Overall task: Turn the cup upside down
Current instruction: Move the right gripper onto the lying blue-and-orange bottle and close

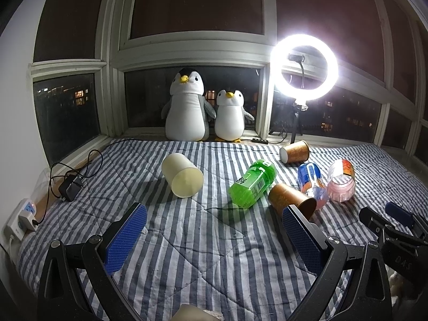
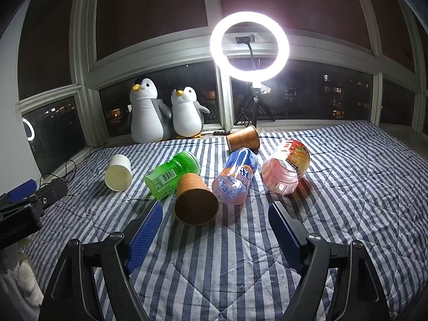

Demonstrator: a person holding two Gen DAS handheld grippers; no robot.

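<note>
A cream cup (image 1: 182,178) lies on its side on the striped bedspread, mouth toward me; it also shows in the right wrist view (image 2: 118,176). A brown paper cup (image 2: 195,200) lies on its side just ahead of my right gripper (image 2: 215,214), mouth toward me; it shows in the left view (image 1: 290,199) too. A second brown cup (image 2: 243,138) lies farther back (image 1: 295,151). My left gripper (image 1: 214,219) is open and empty, short of the cream cup. My right gripper is open and empty.
A green bottle (image 1: 252,184), a blue bottle (image 1: 311,183) and a pink bottle (image 1: 342,180) lie among the cups. Two plush penguins (image 1: 187,107) and a lit ring light (image 1: 305,67) stand at the window. A charger and cable (image 1: 69,187) lie at the left.
</note>
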